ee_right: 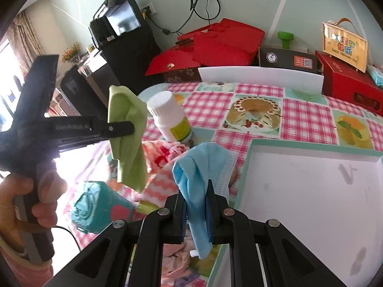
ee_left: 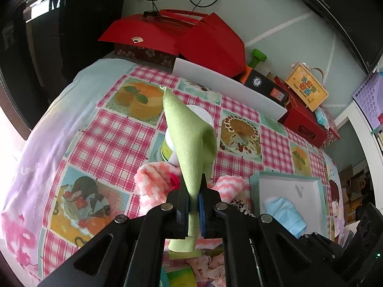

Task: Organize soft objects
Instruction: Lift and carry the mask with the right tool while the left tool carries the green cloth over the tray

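**A:** Where is there room to pass?

**B:** The white tray [ee_right: 311, 191] is lying open on the right, with lots of bare floor inside. The far checked cloth [ee_left: 115, 138] on the counter is bare too.

**A:** What is standing in the way?

**B:** The white bottle [ee_right: 167, 119] is standing up in the middle. Pink fluffy socks [ee_left: 153, 181] are lying just in front of it. A teal box [ee_right: 95, 210] is sitting near the left. Red boxes [ee_right: 215, 47] are blocking the back edge.

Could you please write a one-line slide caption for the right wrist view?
Right tool pinches a blue face mask beside the white tray; left tool holds up a green cloth.
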`<state>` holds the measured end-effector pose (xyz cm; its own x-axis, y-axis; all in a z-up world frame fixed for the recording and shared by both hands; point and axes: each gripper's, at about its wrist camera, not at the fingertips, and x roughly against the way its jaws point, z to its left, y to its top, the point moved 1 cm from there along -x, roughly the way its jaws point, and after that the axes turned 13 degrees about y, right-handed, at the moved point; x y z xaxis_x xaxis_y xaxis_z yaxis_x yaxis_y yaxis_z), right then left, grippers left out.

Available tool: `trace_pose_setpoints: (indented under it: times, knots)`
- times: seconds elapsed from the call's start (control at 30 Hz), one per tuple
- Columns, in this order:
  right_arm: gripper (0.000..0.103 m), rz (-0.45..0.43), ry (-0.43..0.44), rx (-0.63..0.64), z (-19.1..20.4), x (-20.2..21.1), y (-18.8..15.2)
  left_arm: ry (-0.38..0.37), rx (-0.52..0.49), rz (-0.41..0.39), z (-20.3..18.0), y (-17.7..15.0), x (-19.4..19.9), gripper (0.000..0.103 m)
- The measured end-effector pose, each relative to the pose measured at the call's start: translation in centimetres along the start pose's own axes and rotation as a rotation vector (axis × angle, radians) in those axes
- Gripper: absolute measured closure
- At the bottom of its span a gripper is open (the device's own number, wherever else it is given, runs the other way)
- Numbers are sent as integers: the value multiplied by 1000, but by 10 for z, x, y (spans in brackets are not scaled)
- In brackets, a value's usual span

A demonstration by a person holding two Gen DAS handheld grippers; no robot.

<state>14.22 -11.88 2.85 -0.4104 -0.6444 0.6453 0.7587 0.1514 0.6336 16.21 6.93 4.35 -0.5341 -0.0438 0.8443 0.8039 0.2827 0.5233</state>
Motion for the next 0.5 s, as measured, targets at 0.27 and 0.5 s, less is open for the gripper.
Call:
trace_pose_setpoints:
  times: [0.27, 0.5]
  knots:
    - [90, -74, 23, -1, 3, 28, 11, -2, -1, -80, -5, 5, 33, 97]
    - [90, -182, -17, -11, -5, 76, 22, -43, -55, -176, -37, 12, 80, 97]
